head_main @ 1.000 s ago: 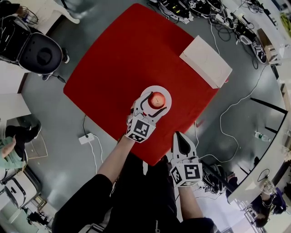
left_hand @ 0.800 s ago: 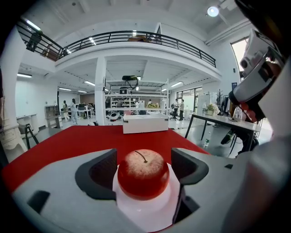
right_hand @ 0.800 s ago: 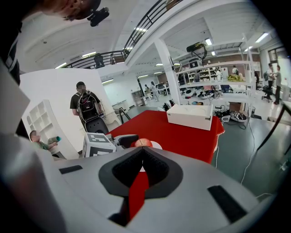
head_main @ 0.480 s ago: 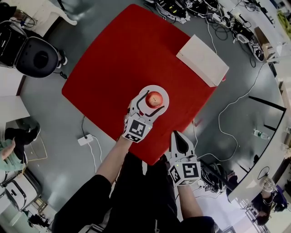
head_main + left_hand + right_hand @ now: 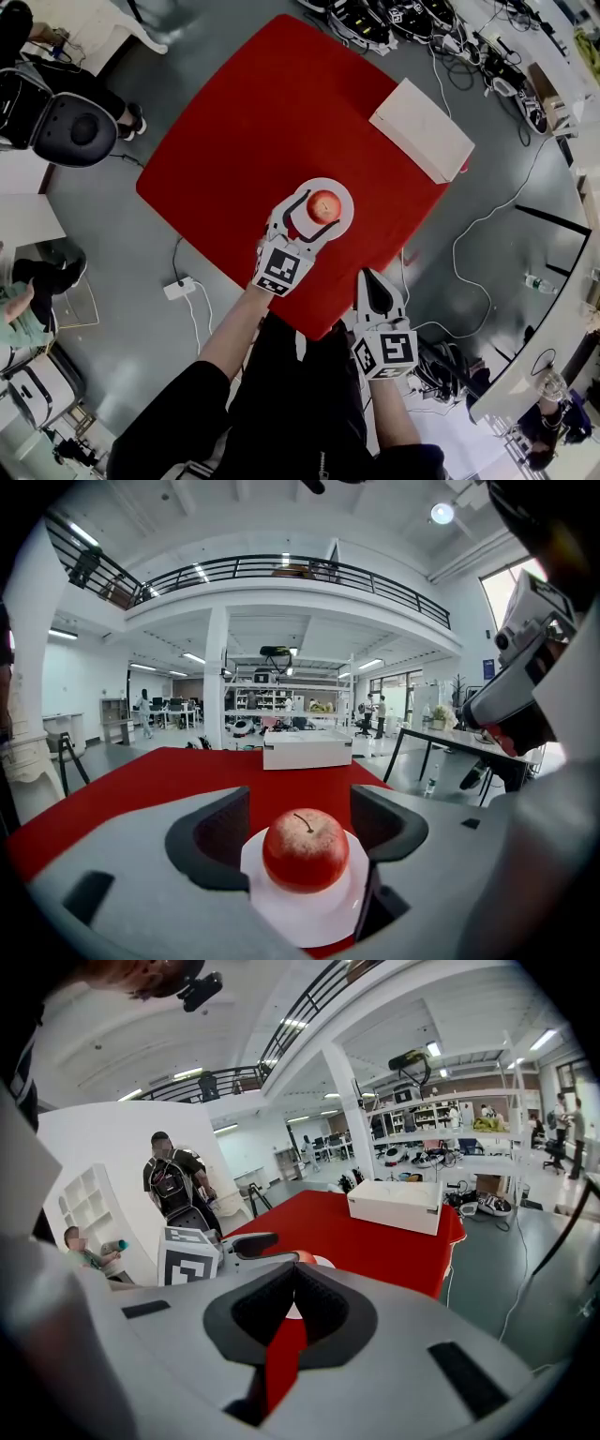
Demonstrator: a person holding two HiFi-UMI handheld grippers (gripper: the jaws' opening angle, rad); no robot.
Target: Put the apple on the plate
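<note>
Comparing with a second ago, little differs: apple (image 5: 306,848) sits on plate (image 5: 309,922), near the table's (image 5: 253,131) near edge, as before. Left tongs (image 5: 307,223) straddle the apple, jaws apart, a gap showing each side, no grip. Right tongs (image 5: 295,1269) closed on nothing, by the table corner. Judgement: placement looks done; I need only draw the left tongs back without nudging the apple.

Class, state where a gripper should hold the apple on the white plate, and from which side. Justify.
Grip the apple across its widest middle, coming level from the near side: it stands stem-up on the plate, both flanks exposed.
</note>
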